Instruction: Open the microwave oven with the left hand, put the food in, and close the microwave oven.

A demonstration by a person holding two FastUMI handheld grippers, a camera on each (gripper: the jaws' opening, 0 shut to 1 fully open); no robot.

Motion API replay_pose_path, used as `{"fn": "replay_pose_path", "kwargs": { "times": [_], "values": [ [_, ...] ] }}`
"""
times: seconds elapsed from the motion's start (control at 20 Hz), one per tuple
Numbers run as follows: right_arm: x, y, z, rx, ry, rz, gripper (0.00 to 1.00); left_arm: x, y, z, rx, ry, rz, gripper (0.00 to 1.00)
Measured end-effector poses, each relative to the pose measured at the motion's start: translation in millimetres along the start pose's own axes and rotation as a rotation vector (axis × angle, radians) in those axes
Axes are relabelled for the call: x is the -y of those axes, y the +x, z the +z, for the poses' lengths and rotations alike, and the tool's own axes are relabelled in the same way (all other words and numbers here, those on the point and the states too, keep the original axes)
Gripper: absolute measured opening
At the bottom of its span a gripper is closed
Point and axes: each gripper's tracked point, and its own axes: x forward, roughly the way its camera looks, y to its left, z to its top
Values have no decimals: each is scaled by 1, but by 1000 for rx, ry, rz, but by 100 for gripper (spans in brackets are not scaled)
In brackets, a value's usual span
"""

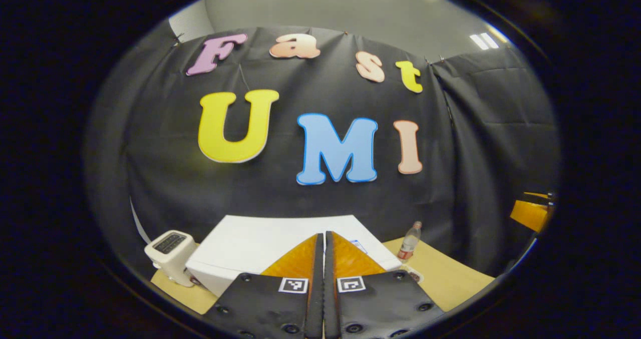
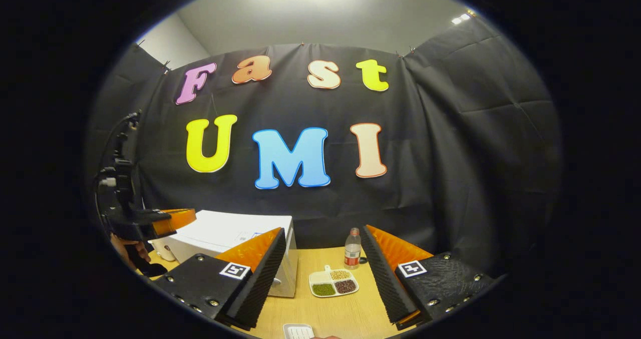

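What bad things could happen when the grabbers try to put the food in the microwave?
The left gripper is shut, so it probably must open before it can grip the microwave door. The bottle stands just behind the divided food tray, so the open right gripper could knock it over while reaching.

White microwave oven (image 2: 225, 236) on tan wooden table (image 2: 345, 314). Cream toaster (image 1: 170, 256), dark slotted top. Clear bottle (image 2: 352, 251), red label. White divided dish (image 2: 333, 283): green, dark brown, beige, pale fillings. Black-and-white square markers on both grippers.
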Motion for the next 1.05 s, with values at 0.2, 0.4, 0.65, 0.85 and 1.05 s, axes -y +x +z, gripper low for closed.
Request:
{"fn": "replay_pose_path", "kwargs": {
  "times": [0.2,0.4,0.65,0.85,1.05],
  "values": [
    [-13,10,45,55,10,20,92,-32,-42,68,77,-58,76,25],
    [-24,15,72,80,-10,26,92,-42,-67,100,115,-50,90,95],
    [-34,15,77,88,-12,42,92,-43,-82,106,130,-18,90,97],
    [-41,15,74,84,-14,41,92,-48,-88,110,136,-19,90,97],
    [-49,13,72,80,-2,39,92,-59,-93,105,129,-9,92,97]
  ]
}}
